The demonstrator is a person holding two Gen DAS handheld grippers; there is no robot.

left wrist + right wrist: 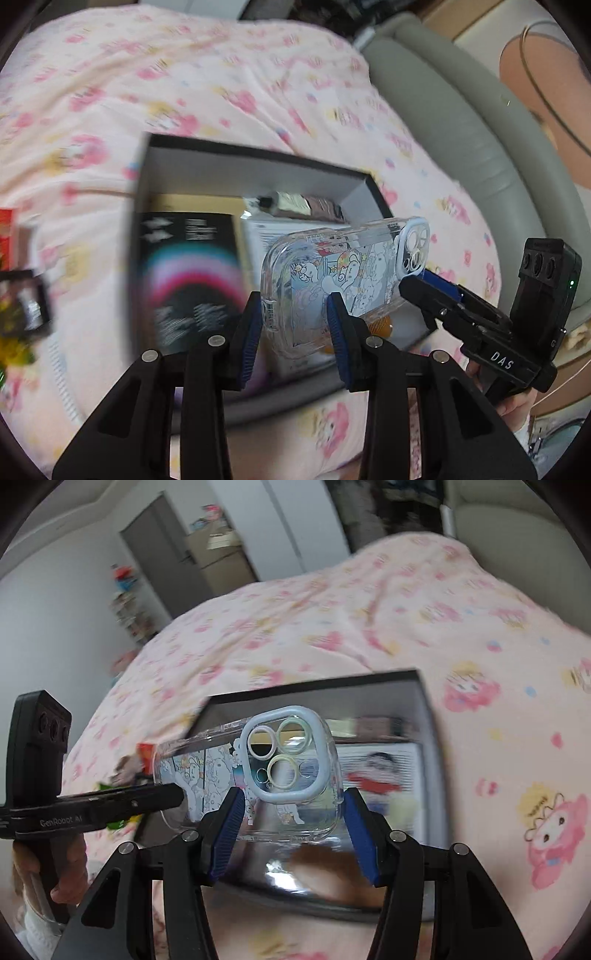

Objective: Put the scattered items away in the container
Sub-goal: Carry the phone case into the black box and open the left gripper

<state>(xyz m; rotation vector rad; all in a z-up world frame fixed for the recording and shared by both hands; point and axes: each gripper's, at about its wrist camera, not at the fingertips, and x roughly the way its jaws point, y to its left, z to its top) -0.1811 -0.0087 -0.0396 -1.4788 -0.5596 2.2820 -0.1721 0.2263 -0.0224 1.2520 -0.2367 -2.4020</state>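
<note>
A clear phone case (332, 280) with cartoon prints hangs over an open black box (184, 147) on the bed. My left gripper (295, 328) is shut on the case's lower end. My right gripper (291, 823) is closed on its camera end (284, 753); it also shows in the left wrist view (424, 284). The box (424, 701) holds a black booklet (192, 280), a white cartoon card (380, 771) and a small dark item (295, 203). Scattered items (18, 295) lie left of the box.
A pink cartoon-print quilt (221, 85) covers the bed. A grey padded bed frame (461, 122) runs along the right. A person's arm (535, 81) is at the far right. A grey door and shelves (166, 565) stand beyond the bed.
</note>
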